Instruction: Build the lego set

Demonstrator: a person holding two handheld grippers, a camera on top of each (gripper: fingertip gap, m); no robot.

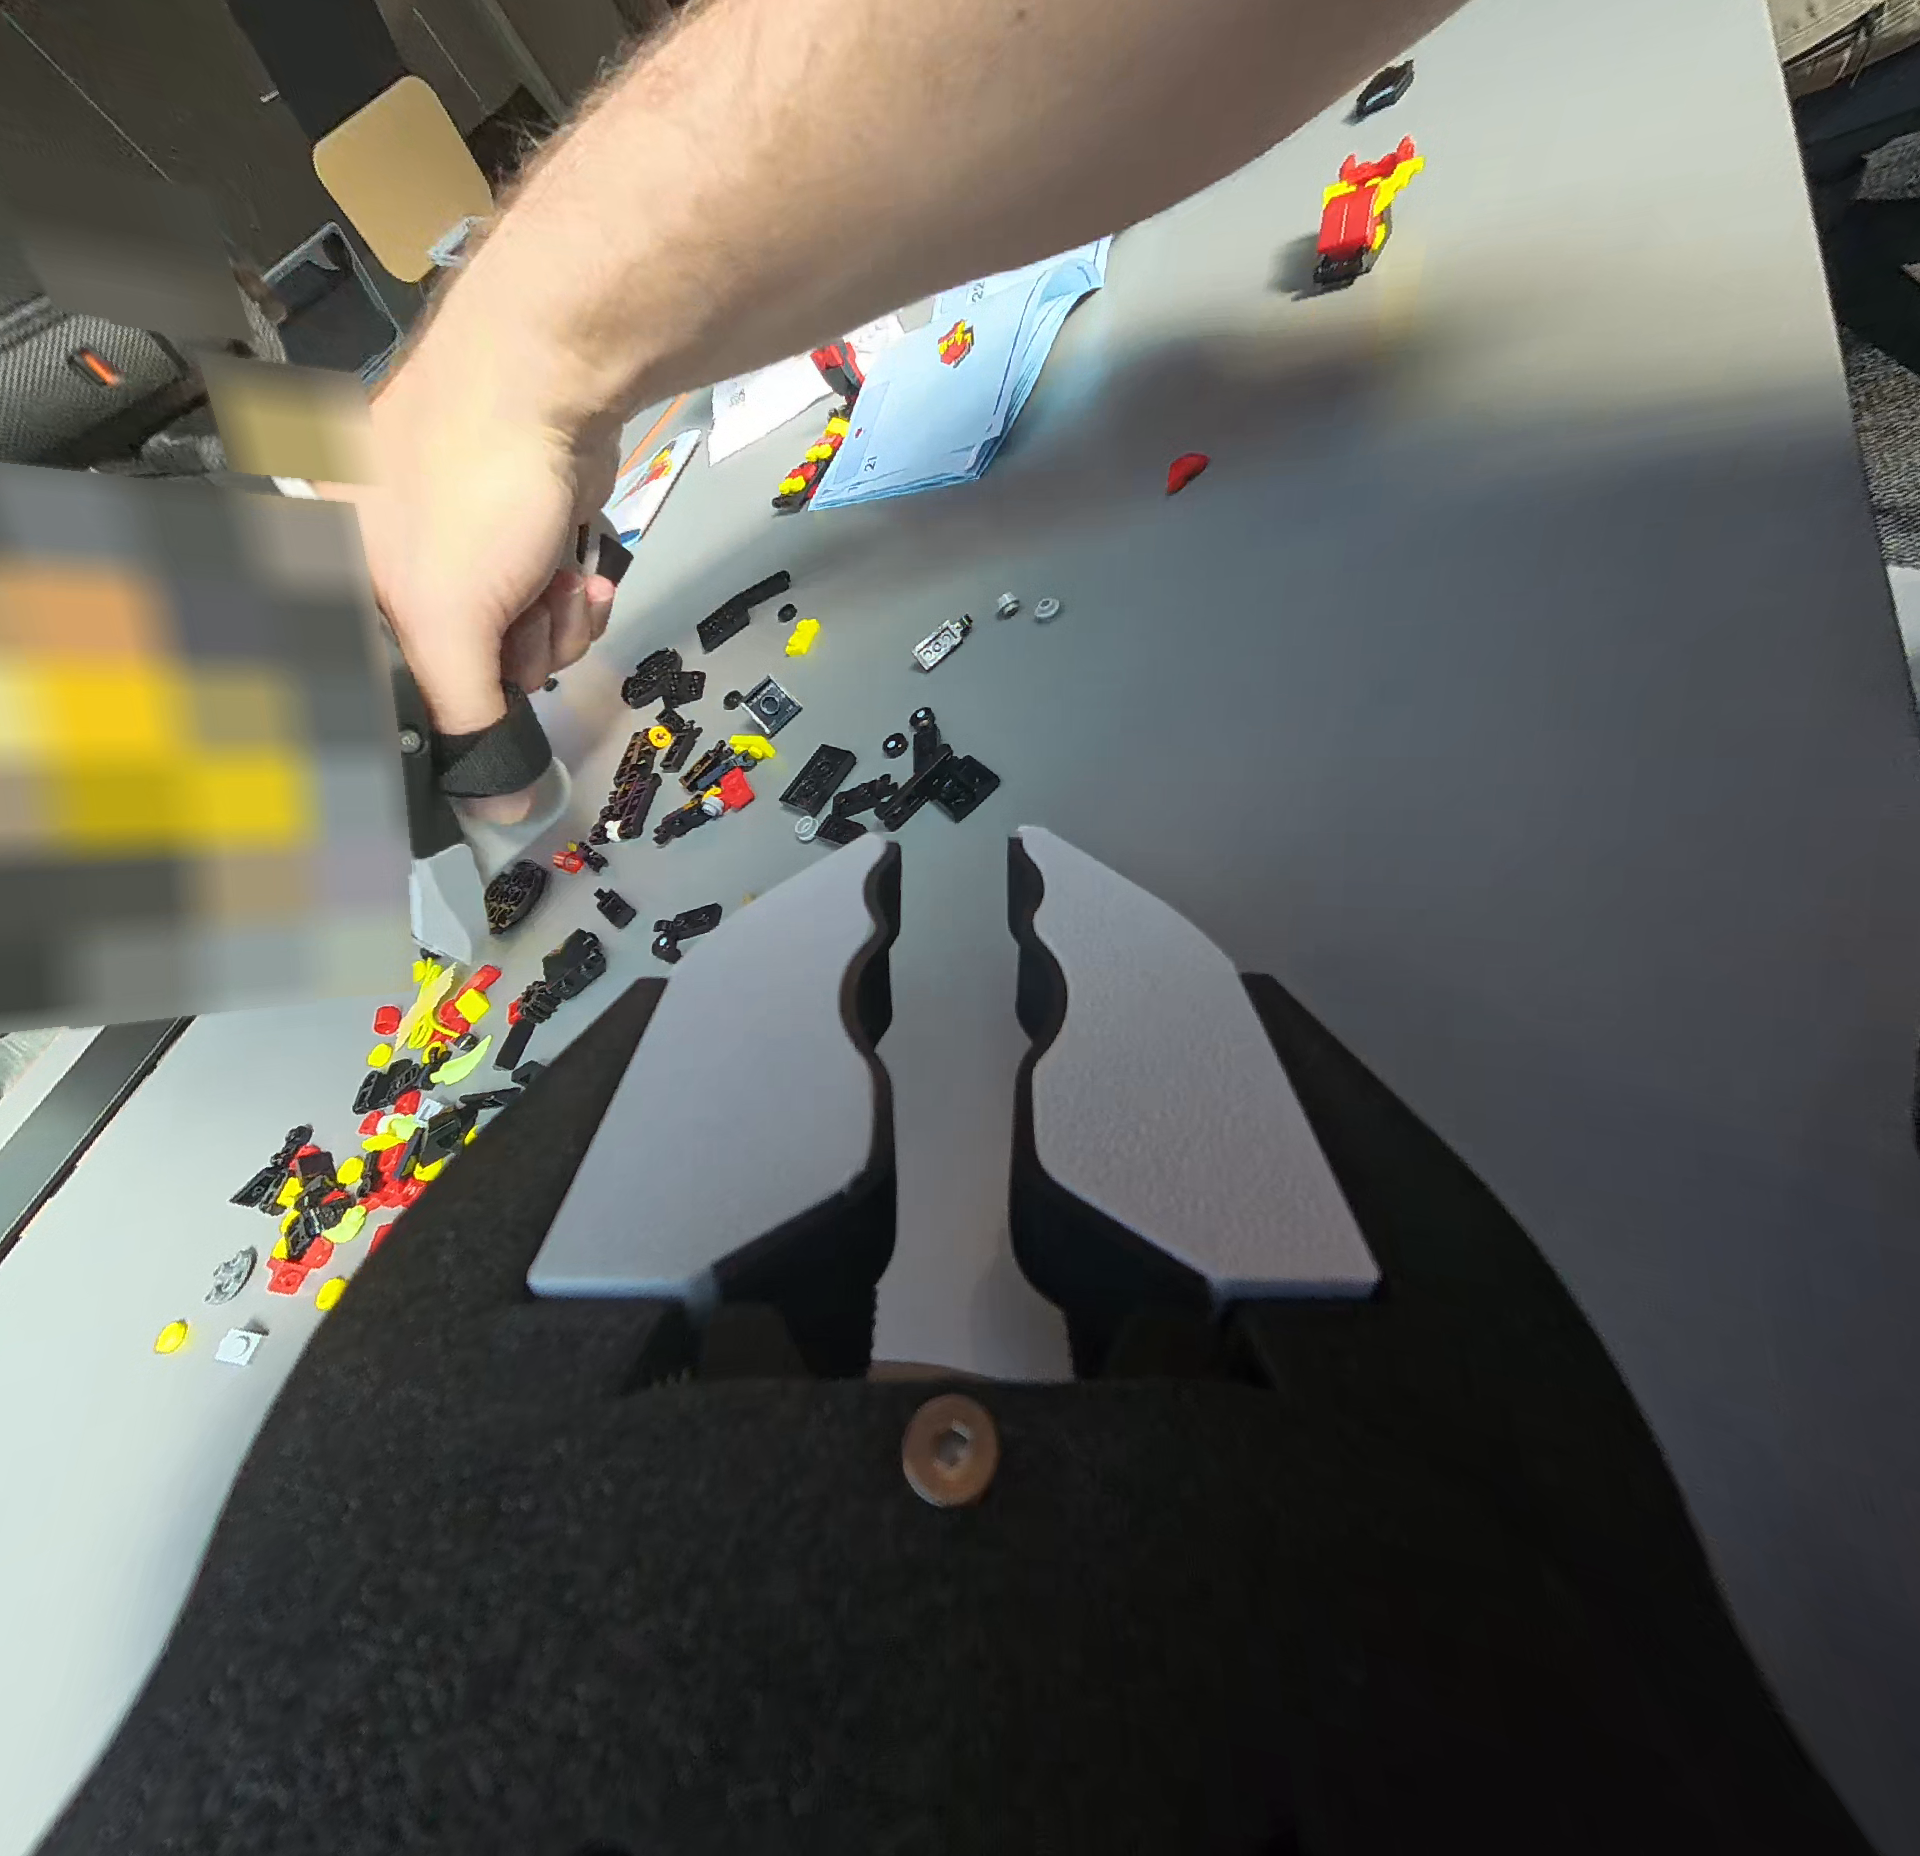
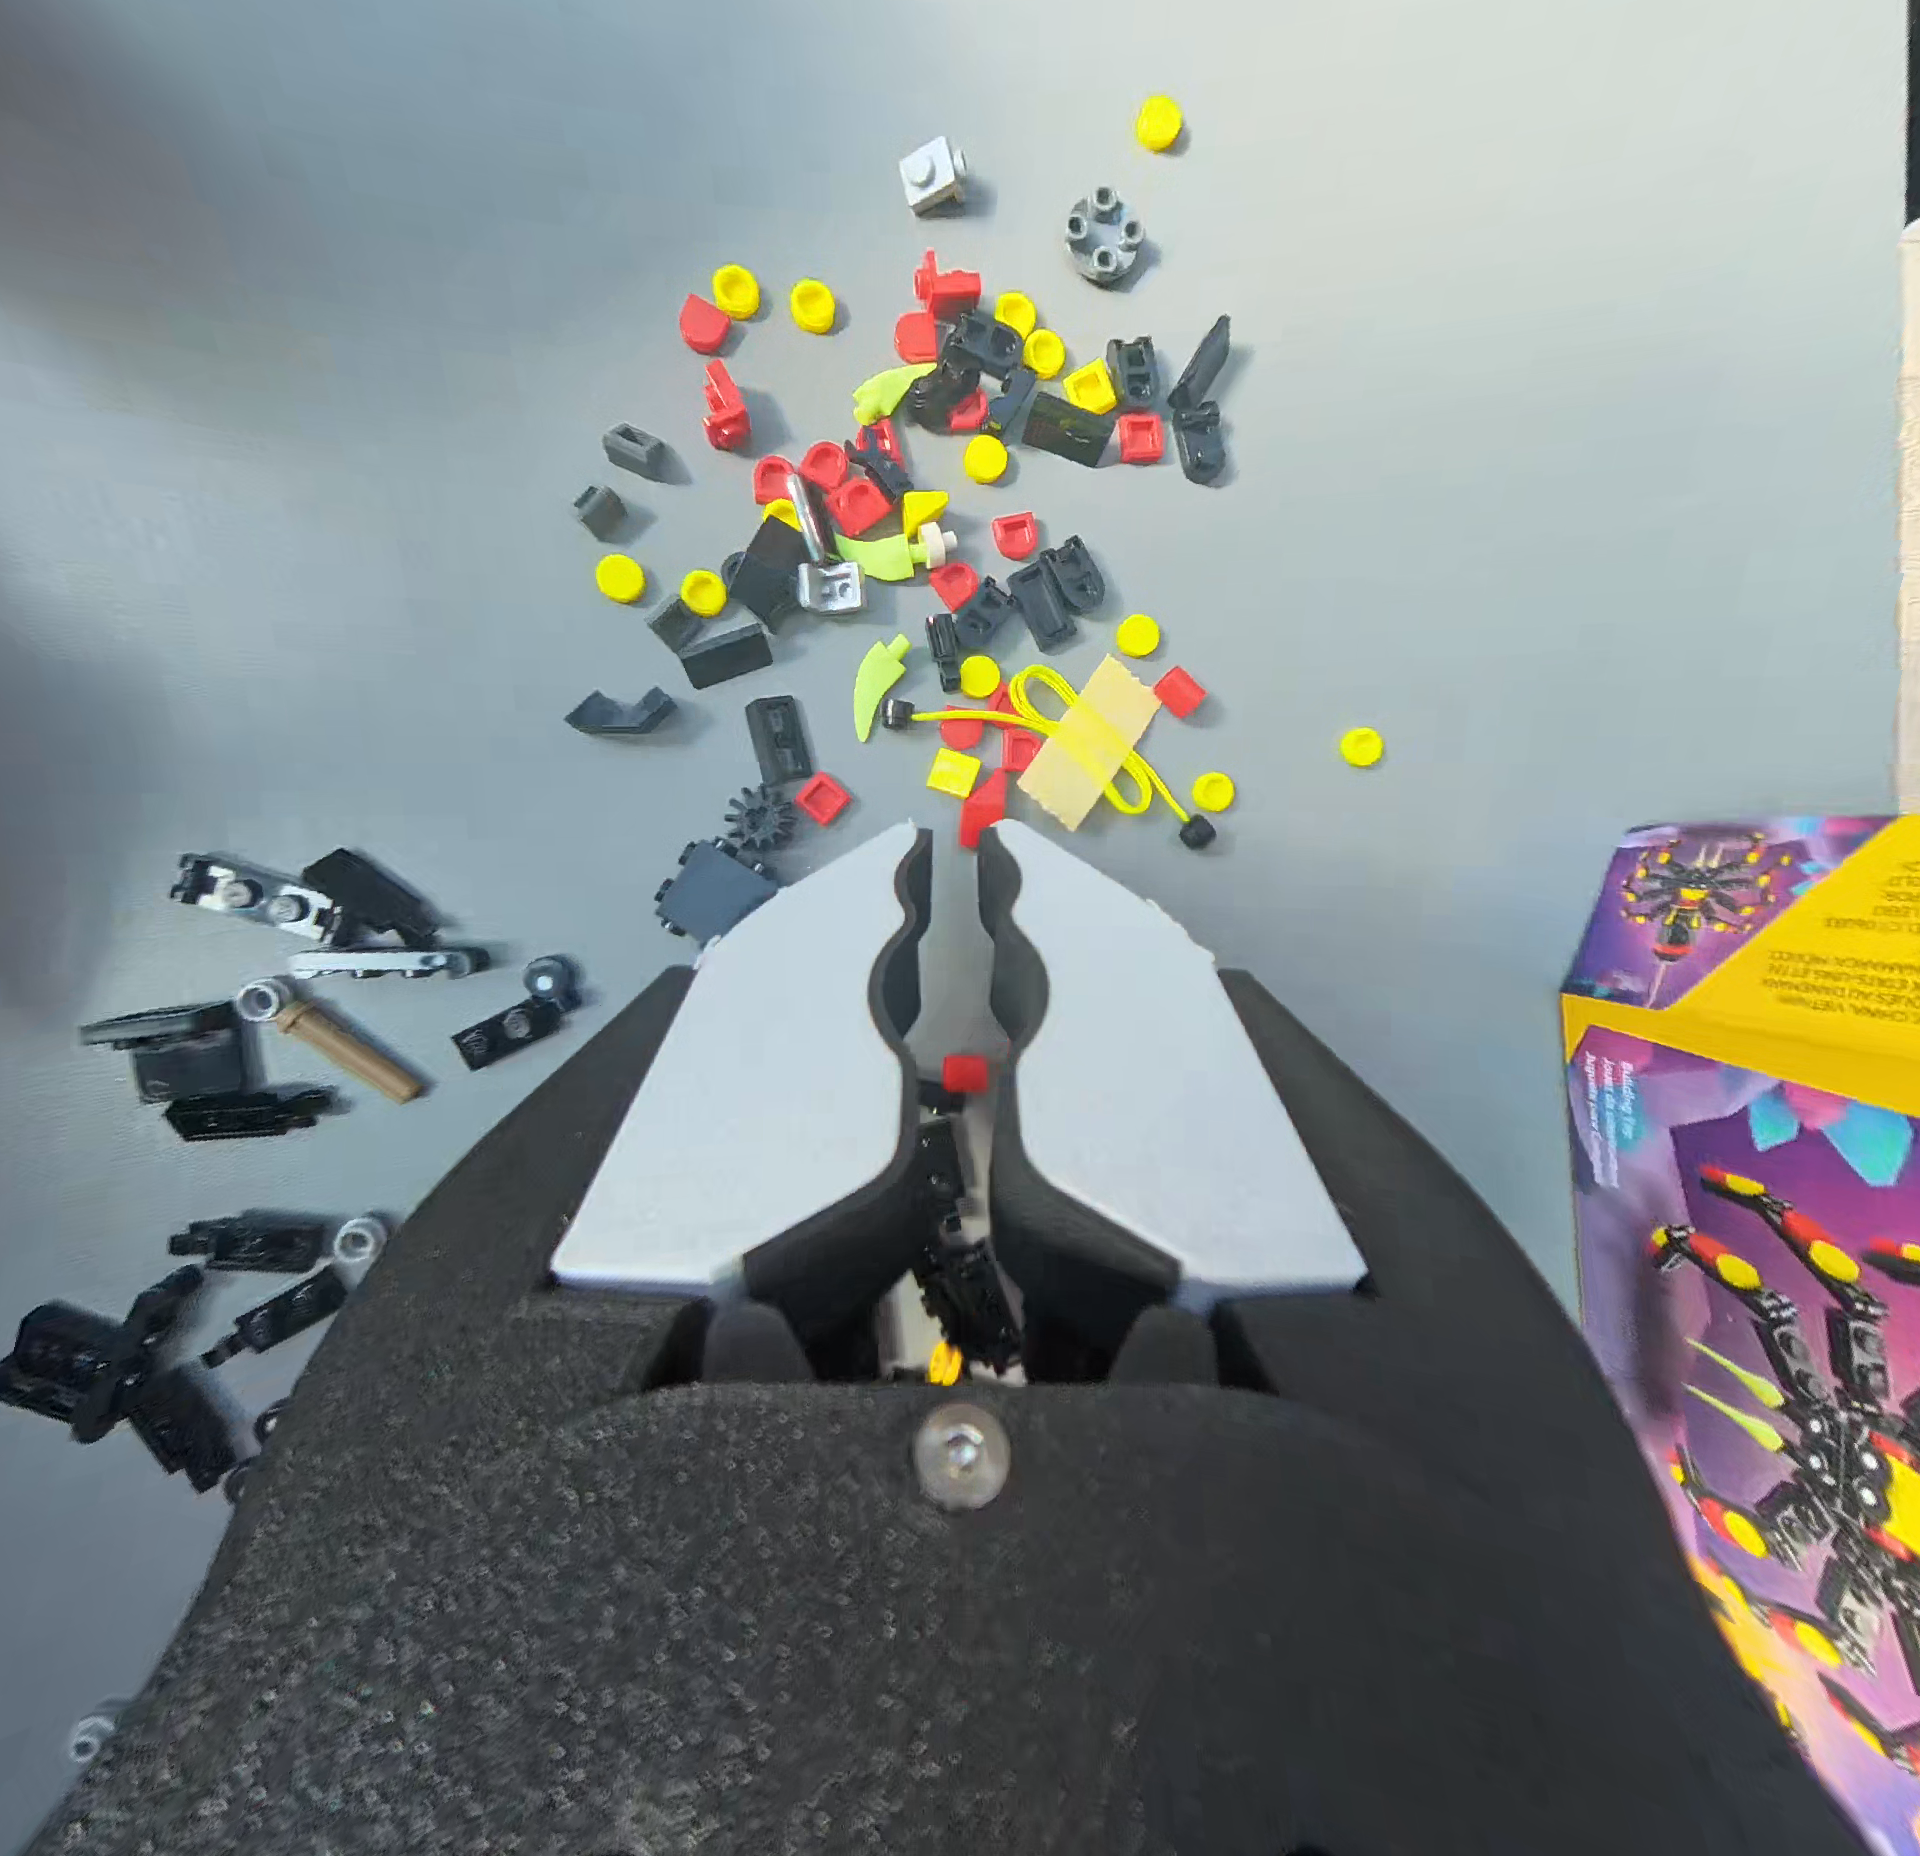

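Lego pieces (image 2: 935, 518) lie scattered on the grey desk (image 2: 1507, 352) just ahead of my right tongs (image 2: 954, 835), whose tips stand slightly apart, gripping nothing. My left tongs (image 1: 954, 850) hang parted and empty over bare desk, near black pieces (image 1: 894, 783). A half-built red and yellow model (image 1: 1356, 211) sits well apart, beyond the booklet (image 1: 956, 393).

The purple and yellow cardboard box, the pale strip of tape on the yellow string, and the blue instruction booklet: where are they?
Purple and yellow cardboard box (image 2: 1756, 1235): right wrist view, on its purple front face.
Pale strip of tape (image 2: 1086, 741): right wrist view, at the strip's middle.
Blue instruction booklet (image 1: 935, 404): left wrist view, on the open page.
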